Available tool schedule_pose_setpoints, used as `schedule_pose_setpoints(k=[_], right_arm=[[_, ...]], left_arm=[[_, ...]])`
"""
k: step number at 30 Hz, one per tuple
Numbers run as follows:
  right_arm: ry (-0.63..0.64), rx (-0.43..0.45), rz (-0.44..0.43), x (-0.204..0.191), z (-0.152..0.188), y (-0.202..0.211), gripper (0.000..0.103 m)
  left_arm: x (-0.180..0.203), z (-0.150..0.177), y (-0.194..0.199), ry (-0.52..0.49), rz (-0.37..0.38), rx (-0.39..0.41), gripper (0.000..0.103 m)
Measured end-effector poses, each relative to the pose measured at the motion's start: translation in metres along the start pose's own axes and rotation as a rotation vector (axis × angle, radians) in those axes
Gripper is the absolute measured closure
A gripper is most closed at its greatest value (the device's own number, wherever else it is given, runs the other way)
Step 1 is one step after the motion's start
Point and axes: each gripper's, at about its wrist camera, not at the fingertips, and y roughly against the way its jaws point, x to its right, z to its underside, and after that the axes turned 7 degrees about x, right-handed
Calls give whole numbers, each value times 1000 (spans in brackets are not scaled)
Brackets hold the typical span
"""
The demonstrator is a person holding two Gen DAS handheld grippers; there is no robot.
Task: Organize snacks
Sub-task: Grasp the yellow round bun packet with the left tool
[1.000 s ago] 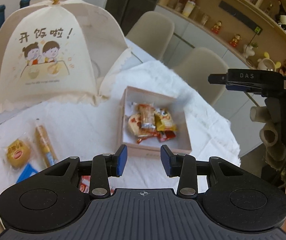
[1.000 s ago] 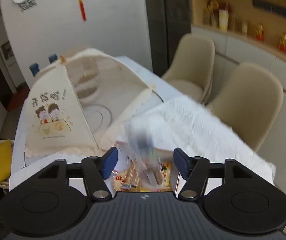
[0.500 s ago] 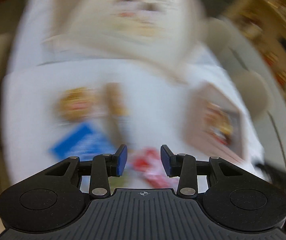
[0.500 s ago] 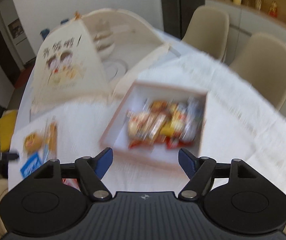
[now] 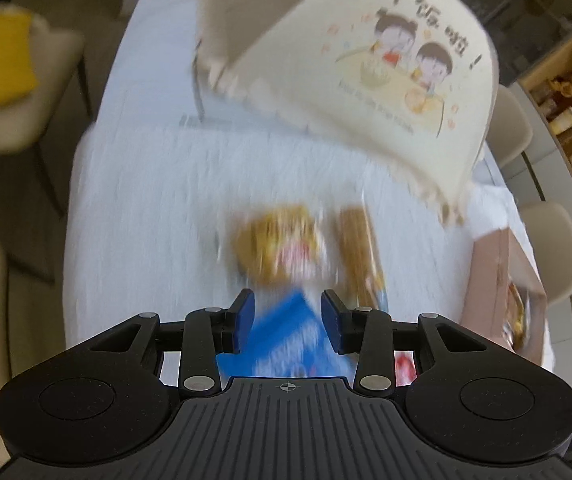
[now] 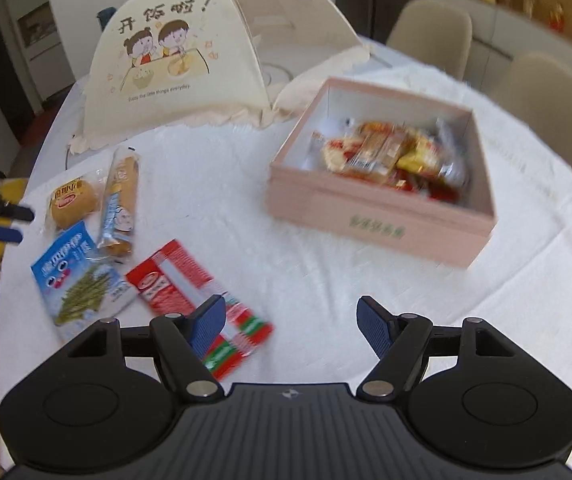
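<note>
The right tool [image 6: 290, 322] hangs with its blue pads wide apart and nothing between them, above bare white fleecy cloth [image 6: 306, 264] on the tabletop. Just left of it lies a red-and-white flat snack packet [image 6: 181, 276], then a blue-and-white packet with green sticks printed on it [image 6: 81, 280] near the cloth's left edge. The left tool [image 5: 287, 320] holds its pads partly apart over that blue packet [image 5: 286, 336]; the blur hides whether they touch it. Beyond lie a round golden cake in clear wrap [image 6: 73, 202] and a long tan wrapped stick [image 6: 119, 196]. Open cloth separates these from the pink square cardboard box [image 6: 378, 220], already holding wrapped snacks. Farthest stands a cream fabric food cover [image 6: 173, 68].
</note>
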Motion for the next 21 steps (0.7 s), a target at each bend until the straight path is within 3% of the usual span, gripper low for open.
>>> schedule_pose_setpoints(k=[4,8,11,14,16,21], right_arm=[[34,-55,11,-17,11,-3,30],[66,-78,53,-27,20,4,30],[48,-93,69,-28,26,7,30],[22,-123,82,-26,29,2,30],[12,-142,89,-27,32,-1,30],[29,-154,92,-35,37,-2,30]], left_arm=[[7,-32,-29,-178,9,28,61],[13,-35,-62,-354,-7,-54,61],[26,-14,-67,-524,48,-110,44],[39,7,-74,-688,29,-157,30],[40,11,-77,-716,15,-152,29],[34,-11,-83,-572,58,-135,36]])
